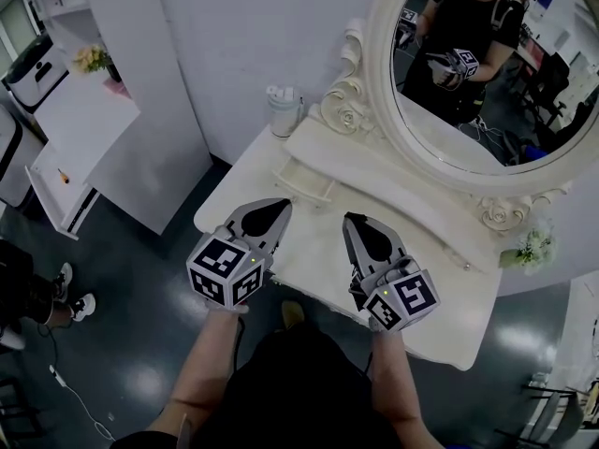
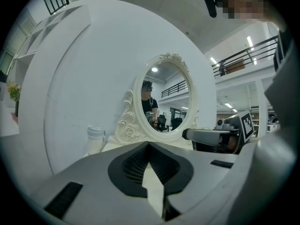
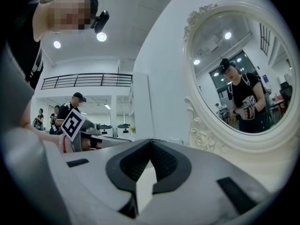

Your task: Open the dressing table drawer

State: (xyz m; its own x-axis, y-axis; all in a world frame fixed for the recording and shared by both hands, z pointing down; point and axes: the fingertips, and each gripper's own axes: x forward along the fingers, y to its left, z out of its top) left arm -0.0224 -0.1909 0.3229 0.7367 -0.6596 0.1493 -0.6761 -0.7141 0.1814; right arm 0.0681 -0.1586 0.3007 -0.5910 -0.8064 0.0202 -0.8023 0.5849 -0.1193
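Nearest the lens: left gripper [image 1: 278,206] and right gripper [image 1: 350,219], side by side above the white desk [image 1: 440,316], each with jaws pressed together on nothing. Forearms cut off at the bottom edge; oval mirror [image 1: 379,82] cropped at top and right. Drawer [image 1: 304,183] small and white, set in the raised tier below the mirror, just beyond the left gripper's tips. Handle barely discernible; open or closed, impossible to judge. Long axis along the tier, front facing the person.

I see the dressing table [image 1: 459,316] as smooth cream paint, slightly glossy; the floor [image 1: 140,297] beside it is dark and shiny. The left gripper [image 1: 284,204] and right gripper [image 1: 350,219] look like matt grey plastic.
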